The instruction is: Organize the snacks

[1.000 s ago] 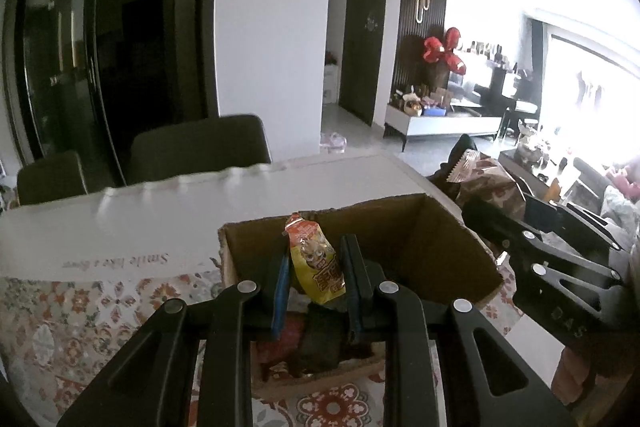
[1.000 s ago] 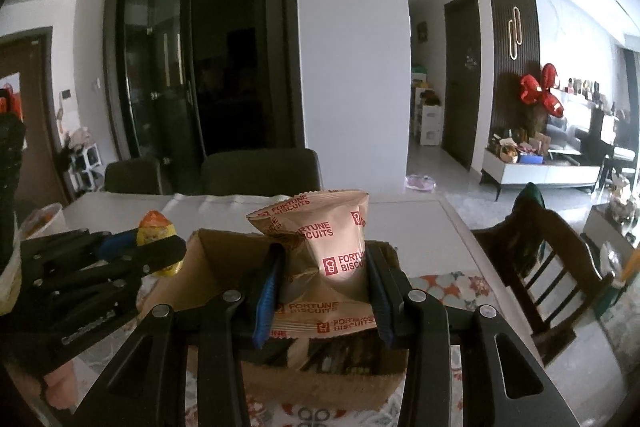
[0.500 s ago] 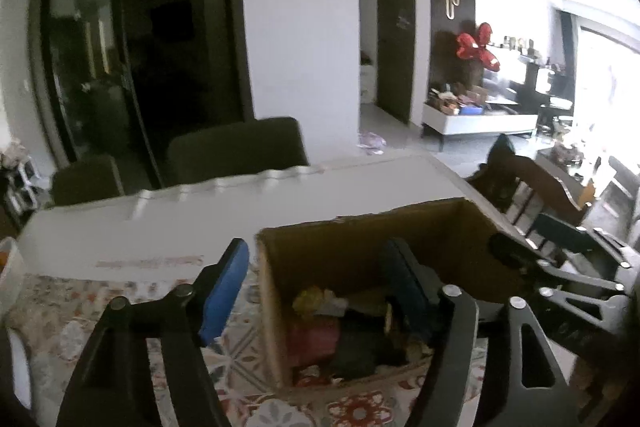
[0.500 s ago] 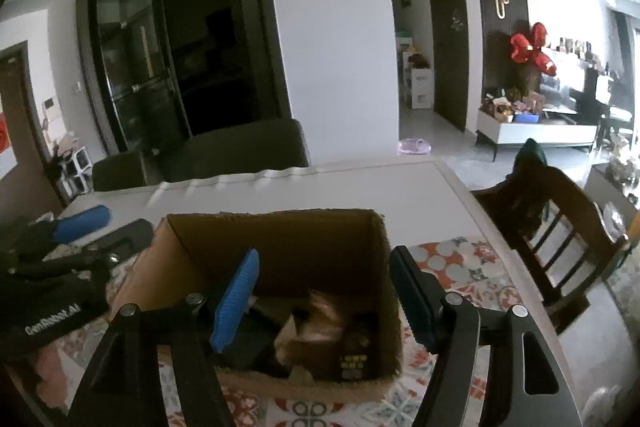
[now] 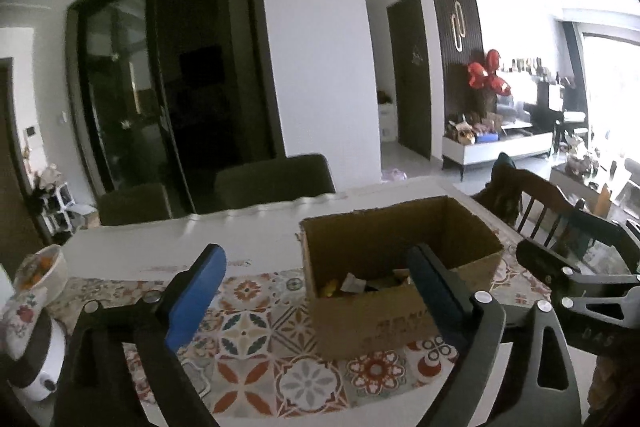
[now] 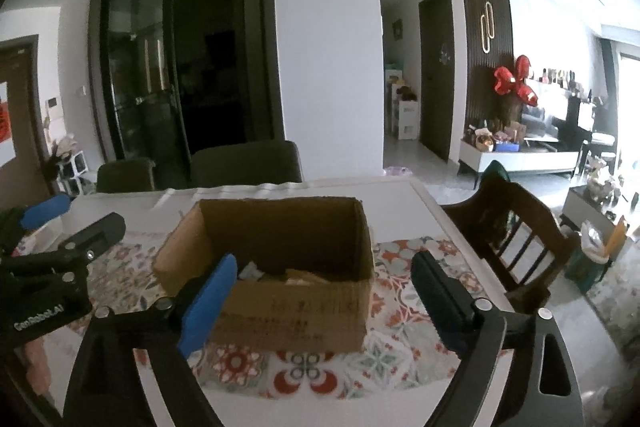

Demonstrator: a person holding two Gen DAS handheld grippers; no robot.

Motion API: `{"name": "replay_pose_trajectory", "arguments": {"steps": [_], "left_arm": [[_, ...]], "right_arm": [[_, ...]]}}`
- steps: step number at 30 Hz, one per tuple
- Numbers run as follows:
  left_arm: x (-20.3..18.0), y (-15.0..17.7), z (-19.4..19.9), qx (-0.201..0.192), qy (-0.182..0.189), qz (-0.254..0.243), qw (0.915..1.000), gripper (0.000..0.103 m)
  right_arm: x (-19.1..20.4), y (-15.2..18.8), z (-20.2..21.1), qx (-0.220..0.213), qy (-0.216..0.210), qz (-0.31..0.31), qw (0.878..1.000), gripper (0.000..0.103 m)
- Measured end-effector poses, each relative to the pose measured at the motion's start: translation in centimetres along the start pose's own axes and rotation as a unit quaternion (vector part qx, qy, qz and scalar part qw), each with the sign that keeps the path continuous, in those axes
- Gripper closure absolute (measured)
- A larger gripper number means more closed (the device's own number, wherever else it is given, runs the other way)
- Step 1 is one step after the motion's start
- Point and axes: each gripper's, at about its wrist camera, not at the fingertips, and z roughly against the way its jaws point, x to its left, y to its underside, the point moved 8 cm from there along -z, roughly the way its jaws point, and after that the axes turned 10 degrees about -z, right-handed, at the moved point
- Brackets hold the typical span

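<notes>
Box: brown open-topped cardboard box (image 6: pixel 280 267) stands upright on the patterned tile-print mat (image 5: pixel 256 359) covering the near part of the white surface (image 6: pixel 408 203).
Snacks: small mixed snack packets (image 5: pixel 360 283) lie inside the box at its bottom; individual kinds cannot be told.
Left gripper (image 5: pixel 316 291): jaws spread wide with nothing between them, held near the box's left front corner, blue pad (image 5: pixel 196 299) over the mat.
Right gripper (image 6: pixel 324 303): jaws spread wide and empty, just in front of the box's near wall.
Chairs: dark wooden slatted chair (image 6: pixel 516 231) right of the box; two dark upholstered chairs (image 6: pixel 244 163) behind it.
</notes>
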Motion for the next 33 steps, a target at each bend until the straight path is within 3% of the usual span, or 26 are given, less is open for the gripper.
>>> {"name": "replay_pose_trajectory", "arguments": {"steps": [16, 33], "left_arm": [[0.0, 4.8, 10.5, -0.007, -0.015, 0.010, 0.9998, 0.000], [0.0, 7.2, 15.2, 0.006, -0.024, 0.027, 0.9993, 0.000]], "right_arm": [[0.8, 5.0, 10.9, -0.010, -0.001, 0.007, 1.000, 0.008], [0.6, 7.5, 15.5, -0.008, -0.002, 0.010, 1.000, 0.008]]}}
